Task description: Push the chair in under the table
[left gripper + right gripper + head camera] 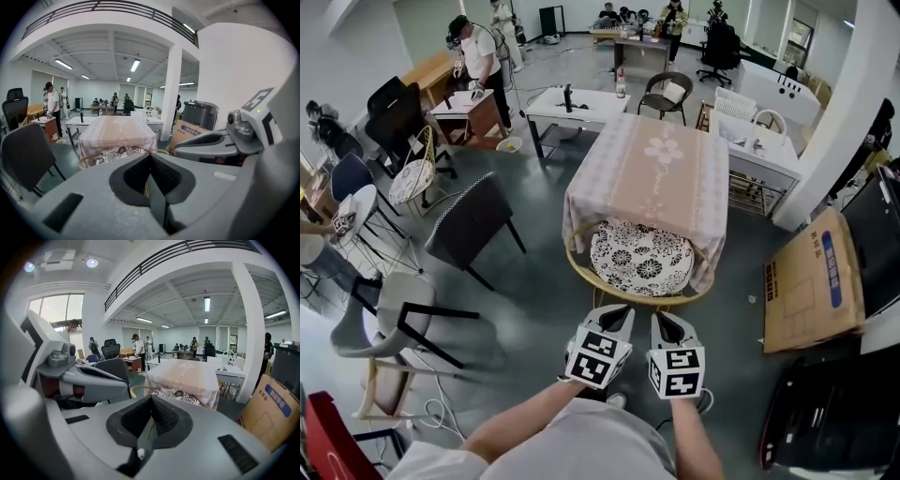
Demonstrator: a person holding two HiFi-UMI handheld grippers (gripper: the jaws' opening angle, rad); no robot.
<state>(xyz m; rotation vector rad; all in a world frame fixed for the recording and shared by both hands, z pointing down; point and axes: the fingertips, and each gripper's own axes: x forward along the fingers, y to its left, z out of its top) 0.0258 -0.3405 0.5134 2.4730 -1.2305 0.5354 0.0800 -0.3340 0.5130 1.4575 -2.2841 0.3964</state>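
A round rattan chair with a black-and-white flowered cushion stands at the near end of the table, which is draped in a pink cloth; the cloth overhangs the seat's far part. My left gripper and right gripper hover side by side just short of the chair's near rim, apart from it. Both are shut with nothing between the jaws. The left gripper view shows the left gripper with the cushion and table beyond. The right gripper view shows the right gripper facing the table.
A dark chair stands left of the table and a grey chair nearer me on the left. A flat cardboard box leans at the right beside a white pillar. White desks and people fill the back.
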